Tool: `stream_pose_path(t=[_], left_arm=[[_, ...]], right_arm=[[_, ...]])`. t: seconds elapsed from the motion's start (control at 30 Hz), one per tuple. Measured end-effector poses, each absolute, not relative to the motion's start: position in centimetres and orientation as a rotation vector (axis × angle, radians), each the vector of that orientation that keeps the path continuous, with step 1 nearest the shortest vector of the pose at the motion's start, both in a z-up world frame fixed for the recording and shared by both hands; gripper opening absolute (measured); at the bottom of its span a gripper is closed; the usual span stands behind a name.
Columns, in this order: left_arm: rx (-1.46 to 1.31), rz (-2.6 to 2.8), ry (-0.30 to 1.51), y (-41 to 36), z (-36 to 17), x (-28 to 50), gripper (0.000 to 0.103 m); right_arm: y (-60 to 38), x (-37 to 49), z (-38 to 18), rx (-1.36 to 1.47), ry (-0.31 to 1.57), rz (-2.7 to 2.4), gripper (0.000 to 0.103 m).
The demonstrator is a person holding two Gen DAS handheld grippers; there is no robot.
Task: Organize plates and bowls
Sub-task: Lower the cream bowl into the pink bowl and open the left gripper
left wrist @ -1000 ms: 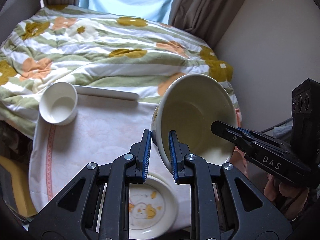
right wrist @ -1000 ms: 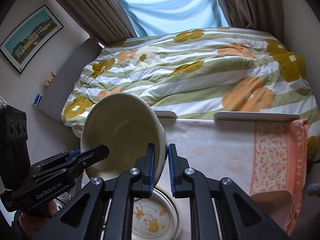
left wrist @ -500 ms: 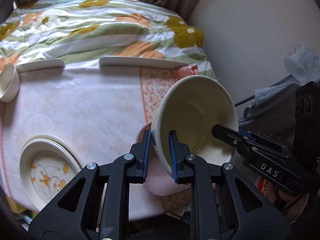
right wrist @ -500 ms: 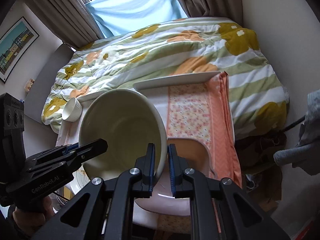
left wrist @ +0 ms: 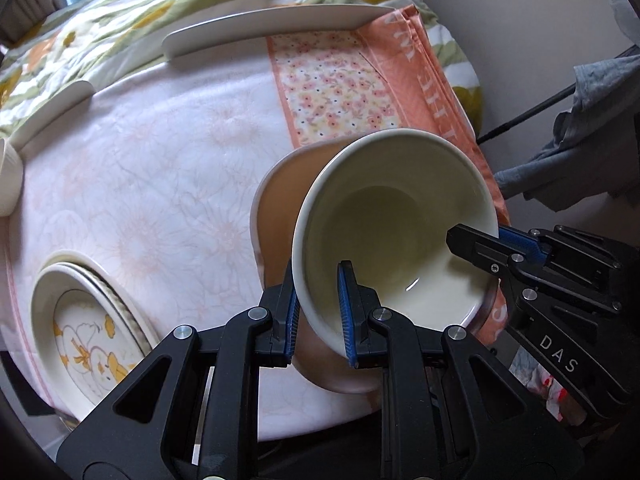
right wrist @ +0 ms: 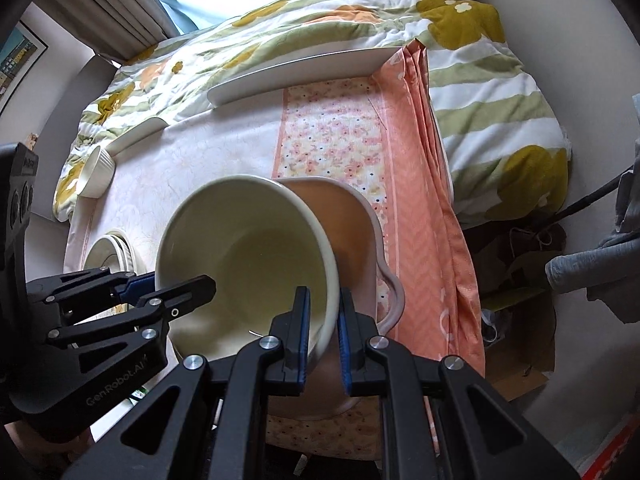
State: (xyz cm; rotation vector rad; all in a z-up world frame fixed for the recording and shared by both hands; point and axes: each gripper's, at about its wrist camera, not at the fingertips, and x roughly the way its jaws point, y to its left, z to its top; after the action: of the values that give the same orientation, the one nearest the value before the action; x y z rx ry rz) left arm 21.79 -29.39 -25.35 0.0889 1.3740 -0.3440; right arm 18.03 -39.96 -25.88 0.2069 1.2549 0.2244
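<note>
A large cream bowl is held by both grippers on opposite sides of its rim. My left gripper is shut on its left rim, my right gripper on its right rim. The bowl hangs tilted just above a bigger pink bowl with a pouring lip, seen also in the left wrist view. A stack of plates with a duck picture sits at the table's front left. A small white ribbed bowl stands at the far left.
The table has a pale floral cloth with an orange border. White plates lie along the far edge against a flowered quilt. Grey clothes hang at the right by the wall.
Both grippers carried the cream bowl right and down, from above the duck plates to just over the pink bowl. Their hold on the rim is unchanged.
</note>
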Motion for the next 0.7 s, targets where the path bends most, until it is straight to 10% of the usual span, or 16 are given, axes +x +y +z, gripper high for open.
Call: stream_pose_path(t=[0.7], left_arm=[[0.161,-0.37,1.389,-30.0,-25.9,22.5,0.016]], right_arm=[[-40.2,18.4,-27.3,0.218,1.296,0.174,0.012]])
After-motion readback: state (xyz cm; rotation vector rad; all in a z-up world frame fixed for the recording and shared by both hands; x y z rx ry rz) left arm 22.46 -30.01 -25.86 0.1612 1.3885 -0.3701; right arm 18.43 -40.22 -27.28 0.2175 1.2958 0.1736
